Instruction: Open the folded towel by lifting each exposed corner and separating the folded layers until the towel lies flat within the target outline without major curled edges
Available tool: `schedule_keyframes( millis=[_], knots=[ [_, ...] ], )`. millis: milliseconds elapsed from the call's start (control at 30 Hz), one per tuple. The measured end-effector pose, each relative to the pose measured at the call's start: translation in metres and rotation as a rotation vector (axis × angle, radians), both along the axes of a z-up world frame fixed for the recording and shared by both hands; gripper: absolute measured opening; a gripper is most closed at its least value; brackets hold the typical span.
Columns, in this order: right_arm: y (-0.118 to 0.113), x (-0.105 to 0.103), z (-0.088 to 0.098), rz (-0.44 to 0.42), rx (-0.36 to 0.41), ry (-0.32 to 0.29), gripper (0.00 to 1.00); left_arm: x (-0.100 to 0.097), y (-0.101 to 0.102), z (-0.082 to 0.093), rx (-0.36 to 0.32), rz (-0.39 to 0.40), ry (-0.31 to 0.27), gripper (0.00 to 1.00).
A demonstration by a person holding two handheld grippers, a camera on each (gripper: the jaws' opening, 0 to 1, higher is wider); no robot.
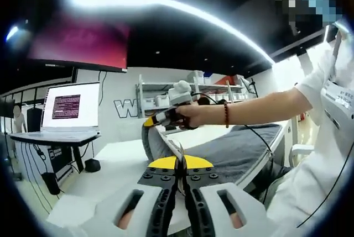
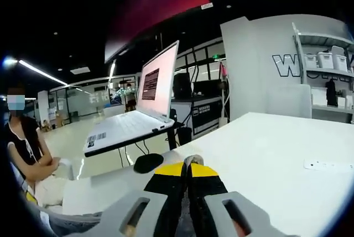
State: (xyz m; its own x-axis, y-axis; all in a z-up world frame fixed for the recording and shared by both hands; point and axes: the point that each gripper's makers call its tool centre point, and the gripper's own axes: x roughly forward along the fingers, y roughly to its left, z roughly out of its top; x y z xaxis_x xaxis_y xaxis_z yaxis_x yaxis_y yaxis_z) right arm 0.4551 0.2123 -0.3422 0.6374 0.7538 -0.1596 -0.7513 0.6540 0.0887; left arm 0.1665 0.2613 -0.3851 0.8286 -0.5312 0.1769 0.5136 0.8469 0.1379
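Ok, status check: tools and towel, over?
Left tool shut on towel edge. Right tool shut on towel. Towel raised off white table, not flat. Nothing in the way.

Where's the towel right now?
In the left gripper view the grey towel lies along the white table, right of centre. Its near edge is raised between the left gripper and the right gripper, held in the person's hand.
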Motion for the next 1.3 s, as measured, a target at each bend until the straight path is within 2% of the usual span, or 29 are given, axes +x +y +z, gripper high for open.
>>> schedule_keyframes(
  millis=[67,333,733,1033,1300],
  knots=[
    [0.002,0.003,-0.002,-0.003,0.004,0.006,0.00,0.000,0.001,-0.002,0.023,0.008,0.003,0.01],
    [0.007,0.005,-0.012,-0.005,-0.001,0.020,0.00,0.000,0.008,-0.008,0.016,0.017,0.022,0.01],
    [0.019,0.003,-0.015,0.005,-0.005,0.024,0.00,0.000,0.014,-0.018,0.021,0.035,0.057,0.01],
    [0.028,0.004,-0.025,0.000,-0.005,0.039,0.00,0.001,0.018,-0.023,0.027,0.050,0.072,0.01],
    [0.036,0.010,-0.027,0.006,-0.004,0.049,0.00,0.001,0.020,-0.026,0.021,0.054,0.081,0.01]
  ],
)
